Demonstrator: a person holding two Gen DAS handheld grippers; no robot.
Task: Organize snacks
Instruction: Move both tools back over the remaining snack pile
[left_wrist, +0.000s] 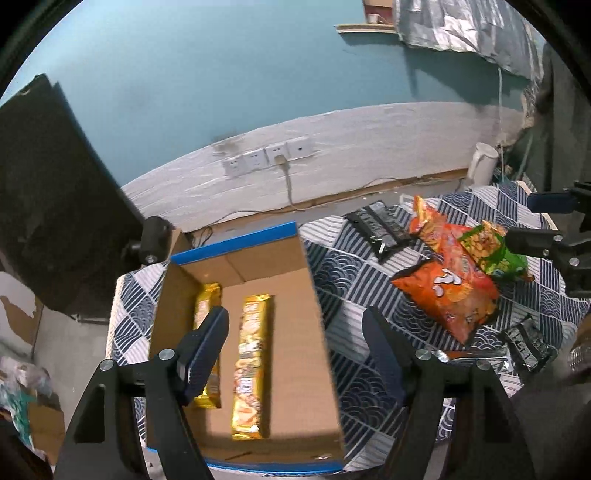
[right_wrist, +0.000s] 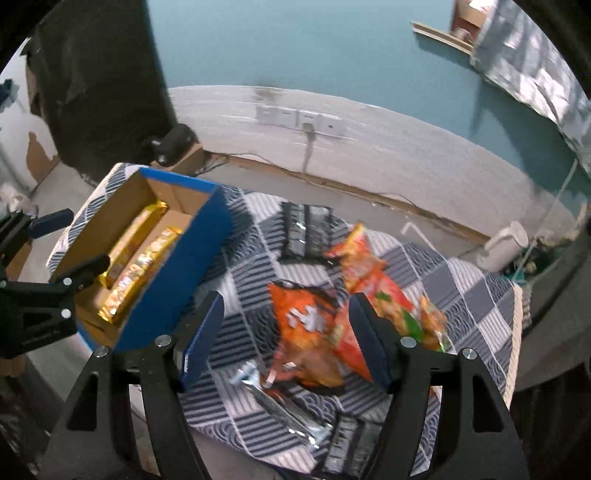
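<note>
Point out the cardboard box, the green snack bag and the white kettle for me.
cardboard box (left_wrist: 288, 295): left wrist view, bare inner floor.
green snack bag (left_wrist: 495, 254): left wrist view, middle of its printed face.
white kettle (right_wrist: 504, 245): right wrist view, side of its body.

I see blue-edged brown box (left_wrist: 258, 236) | gold packets (left_wrist: 251, 369) inside | orange bag (right_wrist: 310, 332) beside it | navy-white checked cloth (right_wrist: 472, 295)

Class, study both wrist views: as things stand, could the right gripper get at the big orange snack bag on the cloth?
Probably yes. The right gripper is open and empty, and the orange bag lies uncovered on the cloth between its fingers' line of sight, with nothing above it. A green packet crowds one side.
</note>
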